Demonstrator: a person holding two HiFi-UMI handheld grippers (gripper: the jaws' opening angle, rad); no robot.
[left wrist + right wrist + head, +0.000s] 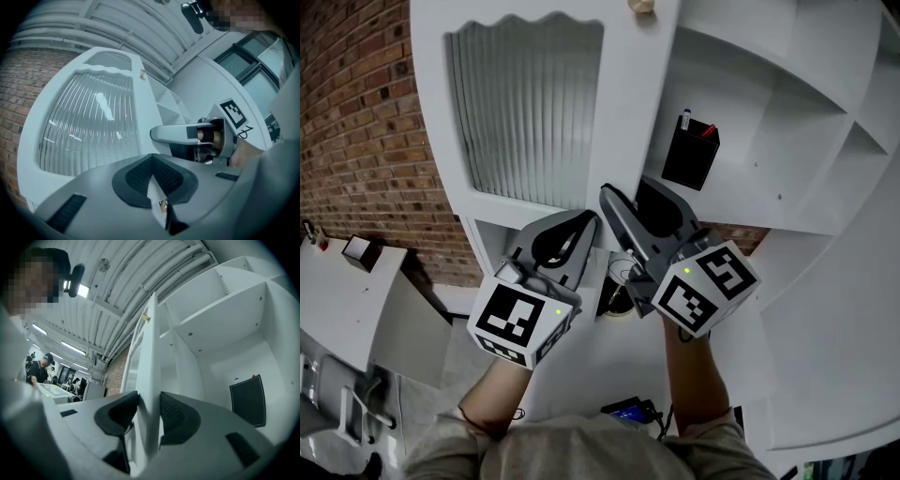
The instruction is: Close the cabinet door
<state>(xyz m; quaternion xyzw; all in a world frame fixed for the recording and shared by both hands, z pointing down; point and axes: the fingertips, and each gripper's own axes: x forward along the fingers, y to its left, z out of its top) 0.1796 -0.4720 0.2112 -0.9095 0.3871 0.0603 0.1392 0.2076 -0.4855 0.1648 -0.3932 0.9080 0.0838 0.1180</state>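
The white cabinet door (pixel 525 112), with a ribbed glass pane and a small knob (pixel 641 6), stands partly open. In the right gripper view its free edge (pixel 151 357) runs up between the pads of my right gripper (pixel 150 411). The pads lie close on either side without clamping, so the gripper is open. In the head view this gripper (pixel 628 197) straddles the door's lower edge. My left gripper (pixel 583 220) is just to its left below the door, shut and empty. In its own view the left gripper (pixel 152 161) points at the glass pane (pixel 93 126).
Inside the cabinet a black pen holder (pixel 691 150) stands on a white shelf (pixel 825 112). A brick wall (pixel 356 112) is to the left, with a grey table (pixel 356 291) below it. A person (pixel 35 369) stands far off in the room.
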